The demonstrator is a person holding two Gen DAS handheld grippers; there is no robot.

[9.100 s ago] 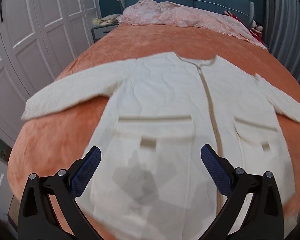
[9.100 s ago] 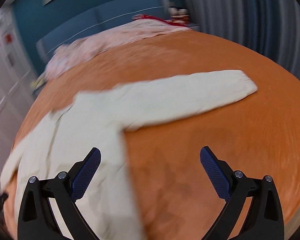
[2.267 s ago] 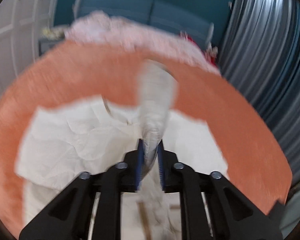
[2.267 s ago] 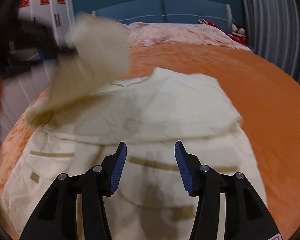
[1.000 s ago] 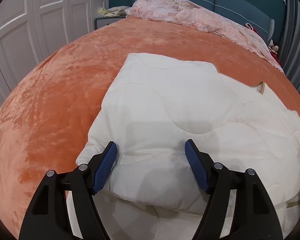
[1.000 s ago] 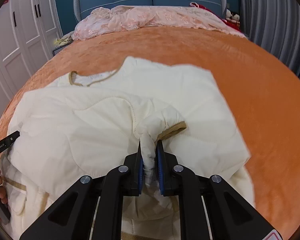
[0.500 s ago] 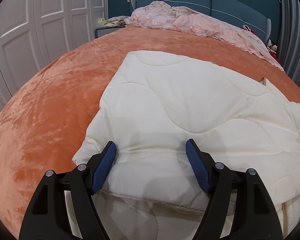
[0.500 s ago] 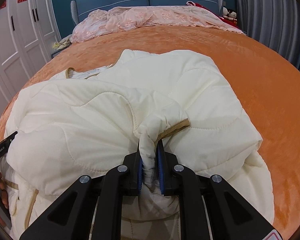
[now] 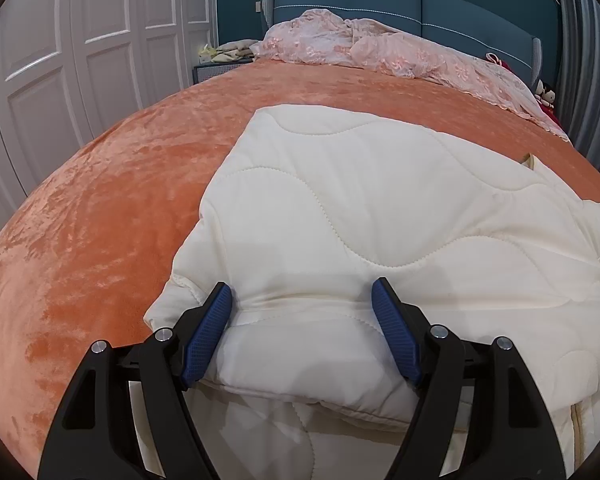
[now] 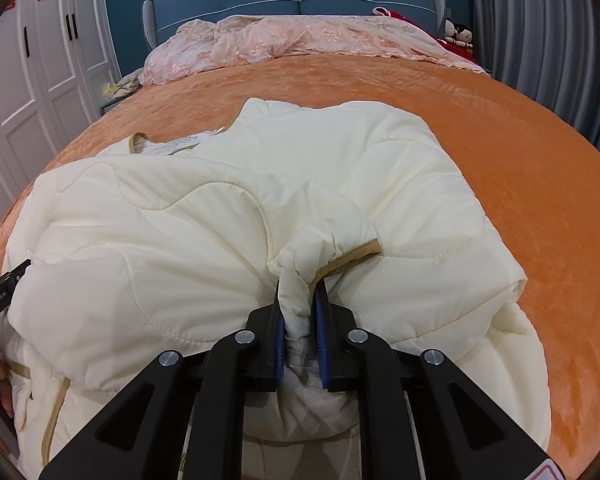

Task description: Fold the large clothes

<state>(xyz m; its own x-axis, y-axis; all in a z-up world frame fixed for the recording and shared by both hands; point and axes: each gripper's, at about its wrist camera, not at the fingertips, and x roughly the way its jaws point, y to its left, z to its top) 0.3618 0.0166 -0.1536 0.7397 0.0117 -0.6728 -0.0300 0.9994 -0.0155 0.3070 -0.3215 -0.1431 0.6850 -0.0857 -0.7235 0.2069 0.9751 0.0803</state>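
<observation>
Two layers of the cream quilted jacket (image 9: 380, 216) filled the left wrist view, spread on the orange bedspread (image 9: 112, 208) with its long axis running from the near edge toward the far blue headboard (image 9: 400, 4). The left gripper (image 9: 302, 312) stood wide open and held nothing, its blue pads (image 9: 210, 332) straddling the folded-over edge, so the fabric lay directly ahead and beneath it.

From the right wrist view, the right gripper (image 10: 300, 320) was clamped tight on a bunched sleeve cuff (image 10: 320, 256) with tan trim, at the near middle of the jacket (image 10: 180, 240). The folded bulk stretched away and to the left of it, the collar (image 10: 172, 144) on the far left. The left gripper showed only as a dark edge at far left. Judged from this, the right gripper was the one placed to lay the sleeve across the body, leftward and away.
</observation>
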